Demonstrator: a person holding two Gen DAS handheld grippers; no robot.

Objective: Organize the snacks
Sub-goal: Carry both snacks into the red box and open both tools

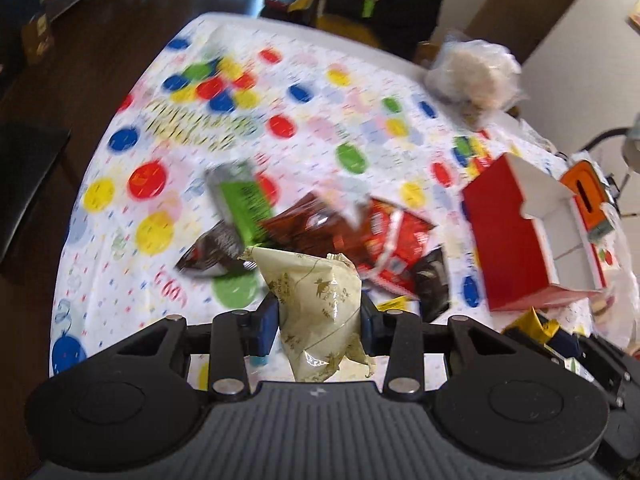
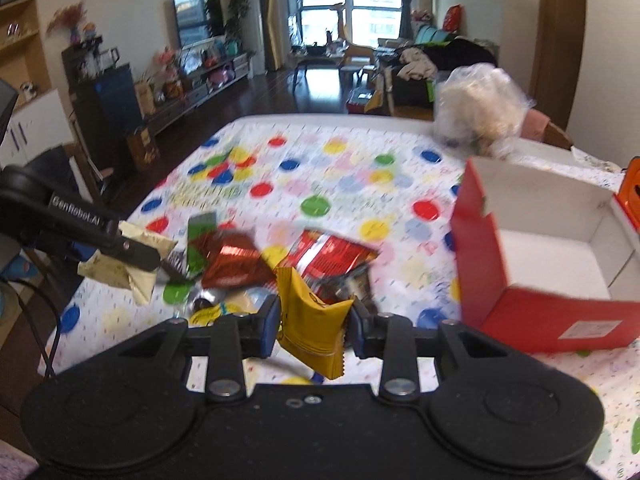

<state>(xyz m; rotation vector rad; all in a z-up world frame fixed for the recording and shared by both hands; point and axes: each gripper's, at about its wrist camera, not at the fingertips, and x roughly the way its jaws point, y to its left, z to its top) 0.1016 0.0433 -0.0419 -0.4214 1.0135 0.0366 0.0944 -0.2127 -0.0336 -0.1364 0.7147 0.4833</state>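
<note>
Right wrist view takes in a long living room: dark wood floor [image 2: 280, 88], a bright window [image 2: 352, 0] at the far end, a television [image 2: 196, 18] on a low cabinet along the left wall, and a sofa [image 2: 452, 56] heaped with clothes. Nearer stands the table, spread with a white tablecloth [image 2: 340, 184] dotted in red, blue, yellow and green. On its right side lies an open red box [image 2: 536, 272], white inside, with a clear bag of pale snacks [image 2: 480, 108] behind it at the far edge. A loose pile of snack packets [image 2: 280, 260], red, green and dark, sits mid-table, left of the box. The right gripper [image 2: 314, 320] is clamped on a yellow packet [image 2: 312, 320], lifted clear of the cloth just in front of the pile. The left gripper [image 1: 320, 316] pinches a cream packet with gold print [image 1: 316, 304] between its blue pads, also held above the cloth, near the pile's front edge.
</note>
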